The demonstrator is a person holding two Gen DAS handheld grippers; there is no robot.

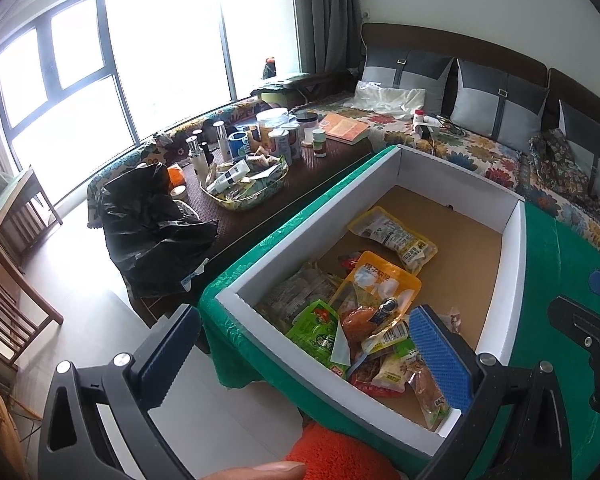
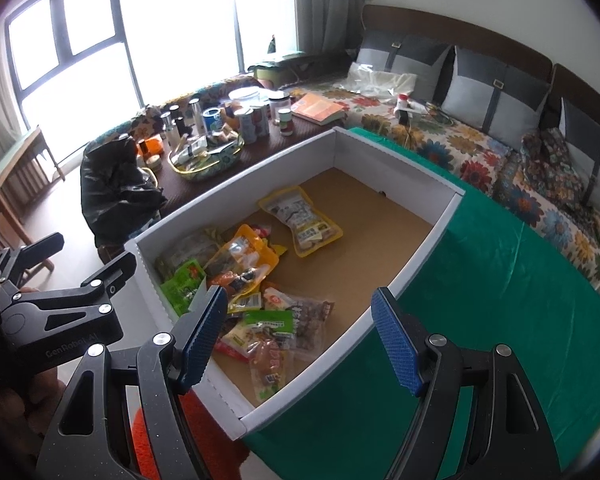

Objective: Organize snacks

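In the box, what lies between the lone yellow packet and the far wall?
Nothing: between the yellow packet and the box's far wall only bare brown floor shows, in both wrist views.

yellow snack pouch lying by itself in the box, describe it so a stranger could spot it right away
Start at the white box on the green tablecloth. Most snacks are heaped at its near end; the yellow snack pouch lies flat on the brown floor beyond them. It alone sits apart from the heap, with a clear window and white label.
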